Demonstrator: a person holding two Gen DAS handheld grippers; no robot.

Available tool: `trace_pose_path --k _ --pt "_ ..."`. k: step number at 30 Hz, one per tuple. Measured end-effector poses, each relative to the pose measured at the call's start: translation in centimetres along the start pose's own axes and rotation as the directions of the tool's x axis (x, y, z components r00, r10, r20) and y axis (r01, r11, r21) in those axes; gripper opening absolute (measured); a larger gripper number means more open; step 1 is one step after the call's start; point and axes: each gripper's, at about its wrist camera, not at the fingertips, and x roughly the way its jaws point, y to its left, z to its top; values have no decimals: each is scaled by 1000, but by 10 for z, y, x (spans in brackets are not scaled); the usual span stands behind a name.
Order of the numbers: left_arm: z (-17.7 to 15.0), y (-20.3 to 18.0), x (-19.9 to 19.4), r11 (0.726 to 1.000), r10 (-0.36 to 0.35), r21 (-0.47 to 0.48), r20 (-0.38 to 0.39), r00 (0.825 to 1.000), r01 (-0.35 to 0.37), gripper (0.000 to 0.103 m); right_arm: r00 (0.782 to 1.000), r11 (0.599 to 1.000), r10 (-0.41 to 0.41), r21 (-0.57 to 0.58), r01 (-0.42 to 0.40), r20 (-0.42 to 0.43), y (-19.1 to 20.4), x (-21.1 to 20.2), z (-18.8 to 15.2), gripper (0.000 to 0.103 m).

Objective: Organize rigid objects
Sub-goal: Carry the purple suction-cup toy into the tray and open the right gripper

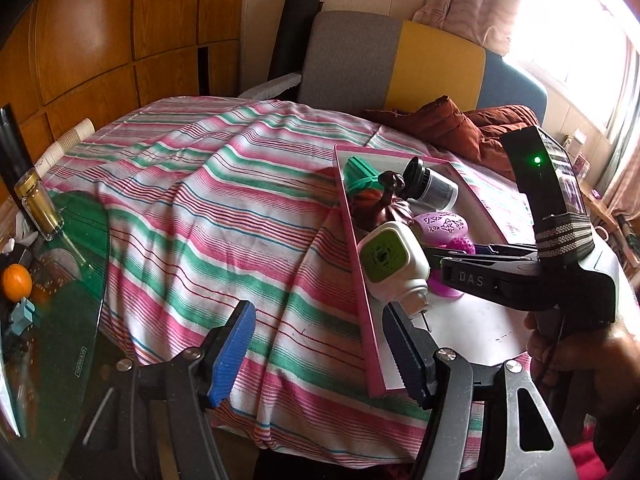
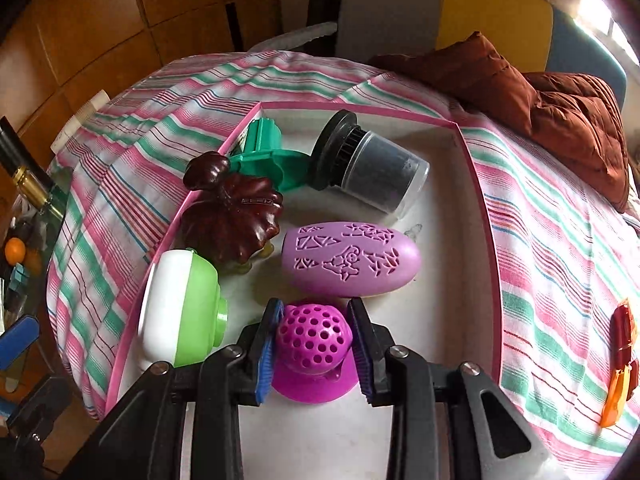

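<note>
The right tool (image 2: 313,346) pinches a magenta perforated dome (image 2: 313,338) between its blue pads, low inside the pink-rimmed tray (image 2: 486,216) on the striped surface (image 2: 160,128). Just beyond the dome lies a lilac egg-shaped case (image 2: 351,258); a white-and-green plug-in (image 2: 180,312) sits beside it. The left tool (image 1: 316,356) hangs spread and empty outside the tray's edge.

A striped cloth (image 2: 168,92) covers the supporting surface. On it lie a pink-rimmed tray (image 2: 486,216) at frame centre, a rust-brown padded garment (image 2: 560,112) upper right, and red and orange clips (image 2: 620,360) at the right edge.
</note>
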Motion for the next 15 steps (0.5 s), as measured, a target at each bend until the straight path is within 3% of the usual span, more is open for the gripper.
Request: trace_pose_path --k 5,15 --pt "-1 -2 -1 1000 1 7 1 1000 -1 67 1000 1000 -28 -8 28 -10 2 3 0 45" --pt "-2 -7 -5 1000 14 24 4 1000 -14 67 1000 999 22 43 -21 -8 -10 -6 -8 45"
